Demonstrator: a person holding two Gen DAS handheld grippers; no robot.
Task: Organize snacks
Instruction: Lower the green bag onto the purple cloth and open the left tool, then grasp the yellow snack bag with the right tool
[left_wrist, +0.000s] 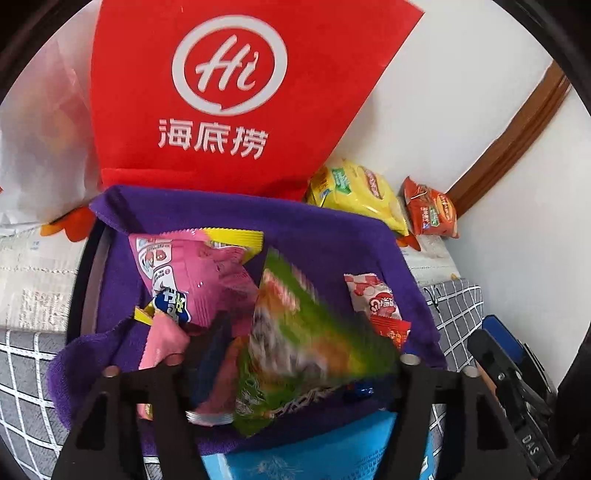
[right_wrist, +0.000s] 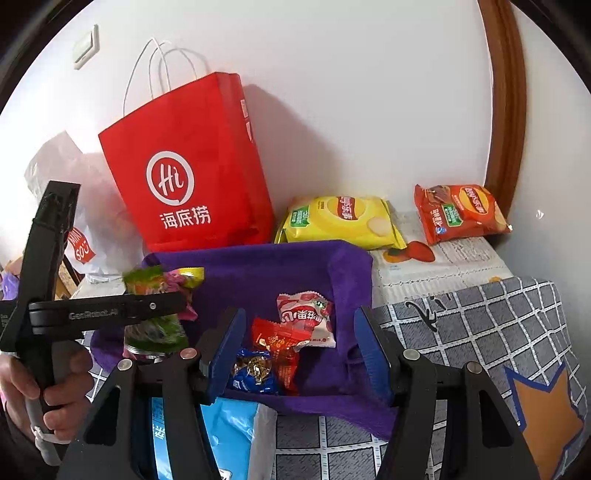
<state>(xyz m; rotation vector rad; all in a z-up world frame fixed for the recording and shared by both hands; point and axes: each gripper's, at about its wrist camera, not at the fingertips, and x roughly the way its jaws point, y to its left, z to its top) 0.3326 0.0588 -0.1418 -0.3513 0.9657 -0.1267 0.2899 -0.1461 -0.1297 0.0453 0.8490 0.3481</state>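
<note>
Left claw spread wide over the purple-lined basket; between its fingers a blurred green packet, grip not confirmed, contact with either finger impossible to tell. Ahead and to the left of this claw, inside the basket, a pink packet with a yellow packet behind it. Ahead and to the right, a white-and-red sweet wrapper above a small red sachet.

Right claw also wide, nothing between its blue fingers; just beyond the fingertips the same white-and-red wrapper, red sachet and a small blue packet, all lying in the basket. To its left, the other claw's black body crossing in front of the green packet, held by a hand. Beneath the claw, a light-blue pack at the basket's near edge.

Beyond the basket, against the white wall: a red paper bag with white cord handles, upright; to the right of it a yellow crisp bag, farther right an orange-red crisp bag, both lying flat. A brown wooden frame at far right, a wall switch at upper left.

Surface: grey checked cloth with an orange star, printed paper under the crisp bags.

Legible writing: "Hi" and "海底捞" on the red bag; "GenRobot.AI" on the left claw's bar.
</note>
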